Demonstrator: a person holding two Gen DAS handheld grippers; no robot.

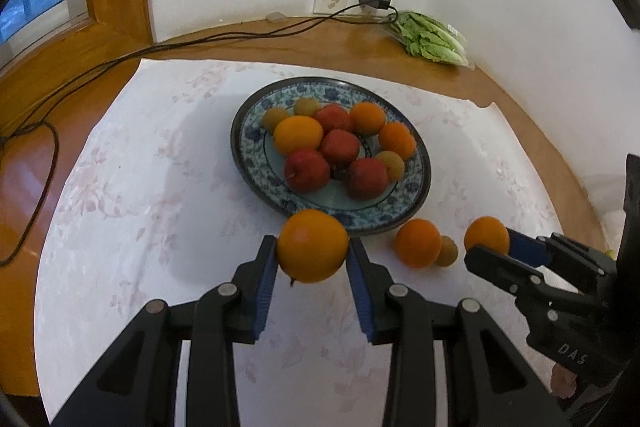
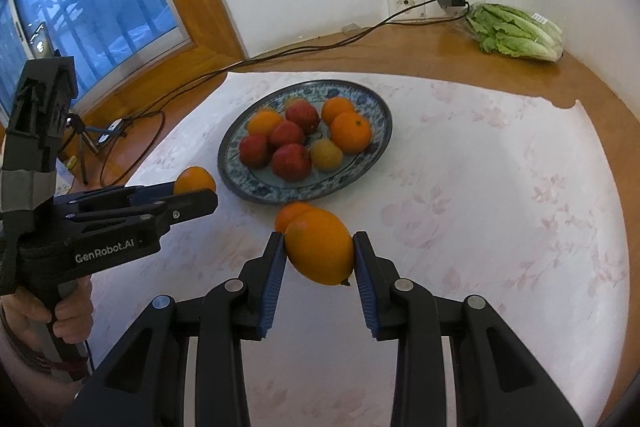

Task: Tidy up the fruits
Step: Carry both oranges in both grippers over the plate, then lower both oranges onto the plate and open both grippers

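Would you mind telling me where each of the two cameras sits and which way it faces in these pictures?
Left wrist: on the left gripper, looking down along its fingers at the orange it clamps, the plate beyond; the right gripper enters at right.
Right wrist: on the right gripper, looking down at its own orange; the left gripper and a hand show at left.
Shared: the plate, the lettuce, the white cloth.

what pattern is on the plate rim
Blue floral pattern on white, on the plate; clearest in the right wrist view.
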